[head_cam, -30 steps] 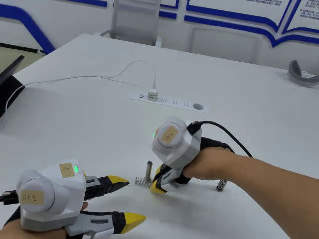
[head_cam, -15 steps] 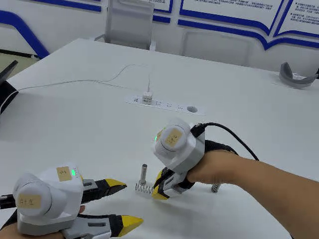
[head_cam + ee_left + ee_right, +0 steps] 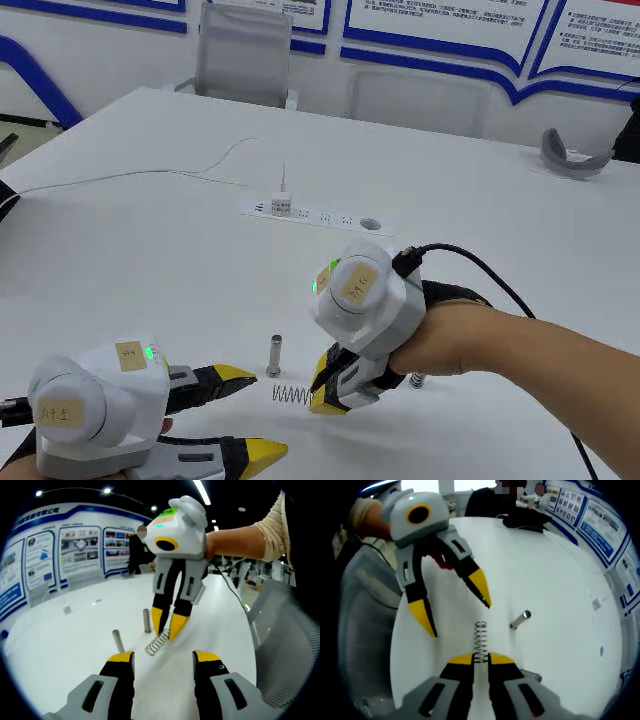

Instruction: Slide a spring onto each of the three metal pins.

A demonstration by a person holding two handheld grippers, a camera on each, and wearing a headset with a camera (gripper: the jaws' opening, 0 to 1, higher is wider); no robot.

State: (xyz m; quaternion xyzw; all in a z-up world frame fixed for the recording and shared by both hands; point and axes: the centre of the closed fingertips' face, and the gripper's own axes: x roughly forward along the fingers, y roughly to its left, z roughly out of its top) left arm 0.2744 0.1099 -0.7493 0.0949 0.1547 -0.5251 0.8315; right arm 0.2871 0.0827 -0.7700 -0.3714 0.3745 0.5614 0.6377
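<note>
A bare metal pin (image 3: 274, 355) stands upright on the white table (image 3: 150, 250). Just right of it and nearer me, a thin spring (image 3: 292, 393) lies about level, and my right gripper (image 3: 325, 395) is shut on one end of it. The right gripper view has the spring (image 3: 480, 640) running out from between the shut jaws of the right gripper (image 3: 481, 659), with the pin (image 3: 520, 620) to its right. My left gripper (image 3: 255, 412) is open and holds nothing, left of the spring. In the left gripper view, the open left gripper (image 3: 164, 657) faces the spring (image 3: 156, 642) and the pin (image 3: 118, 640).
A second pin wearing a spring (image 3: 146, 621) stands behind the right gripper and peeks out past the hand (image 3: 417, 380). A power strip (image 3: 315, 215) with a plugged-in white cable lies at mid-table. A grey chair (image 3: 243, 55) stands at the far edge.
My right gripper has drawn the spring from the pin's base to a spot right of it and nearer me. The head camera has tilted. The left gripper stays open in place.
</note>
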